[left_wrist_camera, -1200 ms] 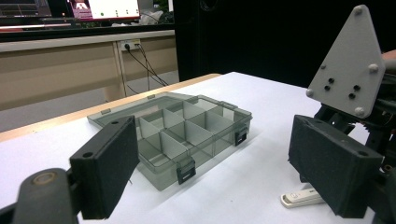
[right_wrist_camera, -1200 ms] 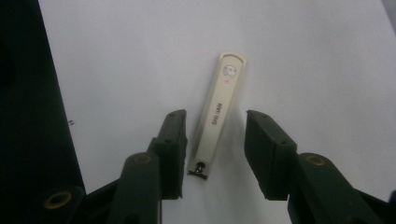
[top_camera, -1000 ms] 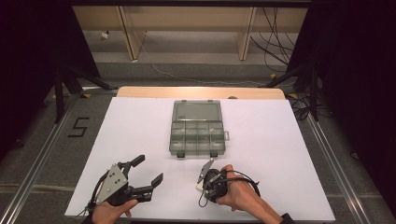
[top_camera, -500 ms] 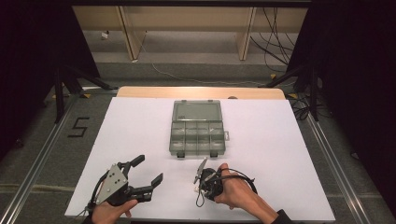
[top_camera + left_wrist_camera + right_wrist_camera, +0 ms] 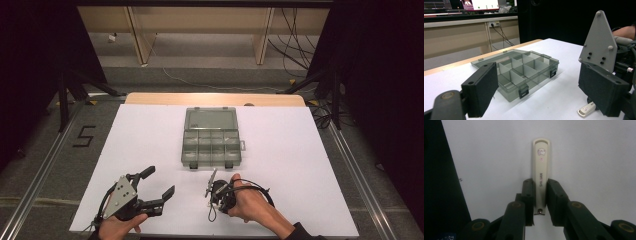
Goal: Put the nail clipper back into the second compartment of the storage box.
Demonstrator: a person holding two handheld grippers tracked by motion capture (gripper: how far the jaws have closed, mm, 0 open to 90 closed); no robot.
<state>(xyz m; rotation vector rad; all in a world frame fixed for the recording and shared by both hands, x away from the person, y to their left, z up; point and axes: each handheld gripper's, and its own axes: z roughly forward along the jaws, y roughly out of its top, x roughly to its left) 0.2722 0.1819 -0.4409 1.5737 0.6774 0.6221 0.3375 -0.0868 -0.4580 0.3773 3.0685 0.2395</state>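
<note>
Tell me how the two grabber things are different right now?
The left gripper has its jaws spread wide with nothing between them, while the right gripper has its jaws closed on a cream nail clipper. The left gripper carries a grey three-cornered plate on top; the right one points down at the white table. Both are held in a hand near the table's front edge.

A cream nail clipper lies flat on the white table, near the open grey compartment box.
</note>
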